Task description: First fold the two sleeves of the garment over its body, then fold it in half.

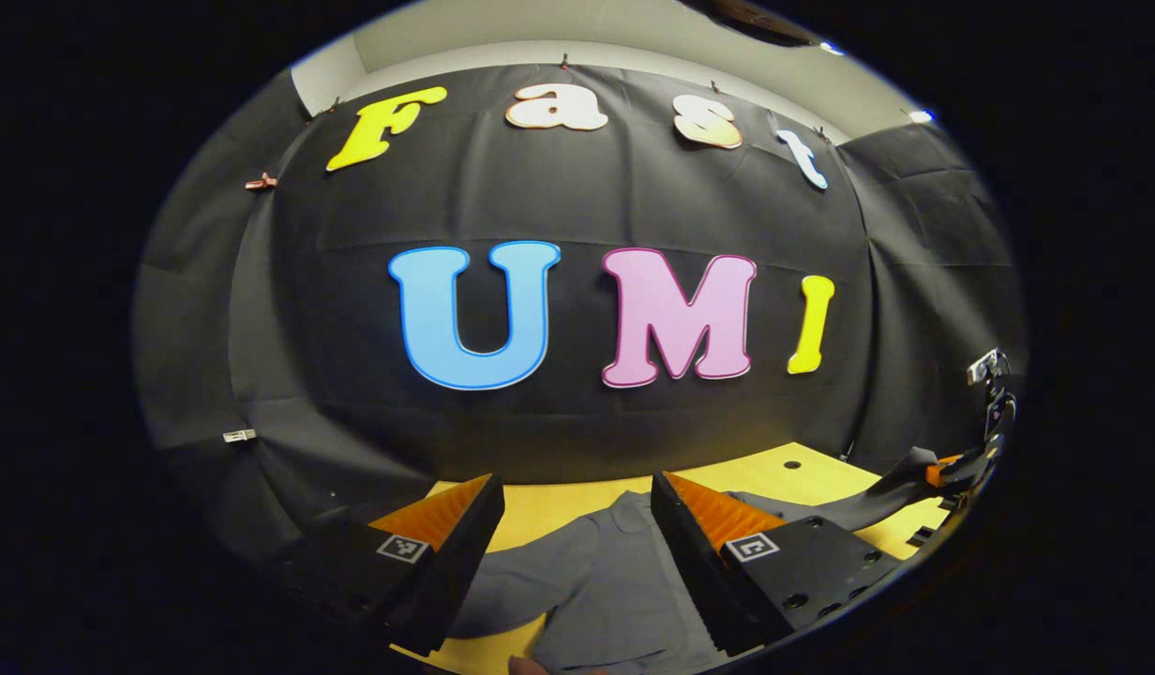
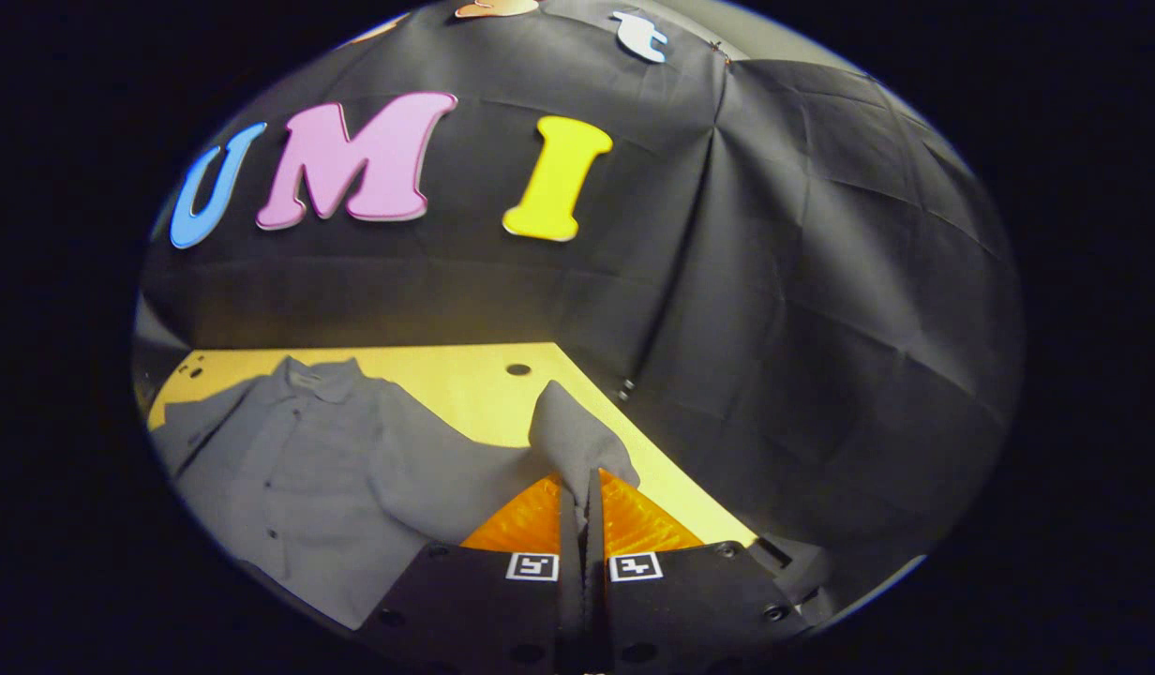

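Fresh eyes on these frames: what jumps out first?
The right gripper, shut on a sleeve and lifting it off the yellow table. Next, the grey shirt lying flat, collar toward the wall. In the left gripper view, the left gripper hangs open above the shirt.

Dim booth; light falls from above, bright on table (image 2: pixel 465 375), walls dark. Fisheye bends both views' edges. Focus sharp, no blur, soft shadows under shirt (image 2: pixel 306 450).
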Available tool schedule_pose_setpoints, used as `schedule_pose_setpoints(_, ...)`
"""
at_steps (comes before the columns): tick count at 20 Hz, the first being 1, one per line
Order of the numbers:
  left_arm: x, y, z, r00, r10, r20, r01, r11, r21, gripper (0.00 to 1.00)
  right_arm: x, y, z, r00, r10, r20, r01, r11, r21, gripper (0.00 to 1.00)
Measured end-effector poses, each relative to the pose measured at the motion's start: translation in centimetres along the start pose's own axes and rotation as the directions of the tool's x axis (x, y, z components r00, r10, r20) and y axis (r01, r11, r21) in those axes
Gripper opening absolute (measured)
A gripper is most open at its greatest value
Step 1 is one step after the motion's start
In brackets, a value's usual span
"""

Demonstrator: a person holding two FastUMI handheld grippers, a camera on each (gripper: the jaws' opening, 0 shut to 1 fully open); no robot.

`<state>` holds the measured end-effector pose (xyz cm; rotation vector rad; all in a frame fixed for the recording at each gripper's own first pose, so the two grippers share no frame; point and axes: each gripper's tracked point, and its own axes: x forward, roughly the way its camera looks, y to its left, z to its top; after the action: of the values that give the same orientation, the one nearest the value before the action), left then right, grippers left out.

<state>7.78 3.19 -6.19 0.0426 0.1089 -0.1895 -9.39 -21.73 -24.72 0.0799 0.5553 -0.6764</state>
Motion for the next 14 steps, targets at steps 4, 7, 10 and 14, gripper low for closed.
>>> schedule_pose_setpoints(4, -0.8, 4.9, -2.0, 0.999, 0.049, -0.02, -0.049, 0.999, -0.011, 0.99, -2.6, 8.7, 4.3, 0.988, 0.137, 0.076, -0.14, 0.99, 0.03, 0.05)
schedule_pose_setpoints(7, -1.4, 8.8, -3.4, 0.995, 0.095, -0.036, -0.096, 0.995, -0.026, 0.99, -4.0, 15.1, 6.4, 0.966, 0.234, 0.113, -0.237, 0.972, 0.007, 0.05)
schedule_pose_setpoints(10, -1.6, 12.6, -5.3, 0.987, 0.147, -0.058, -0.15, 0.988, -0.046, 0.99, -5.0, 21.9, 7.1, 0.936, 0.331, 0.117, -0.329, 0.944, -0.036, 0.05)
schedule_pose_setpoints(14, -1.7, 17.3, -8.8, 0.973, 0.205, -0.102, -0.211, 0.976, -0.048, 0.99, -5.3, 29.4, 5.5, 0.904, 0.421, 0.073, -0.414, 0.905, -0.095, 0.05)
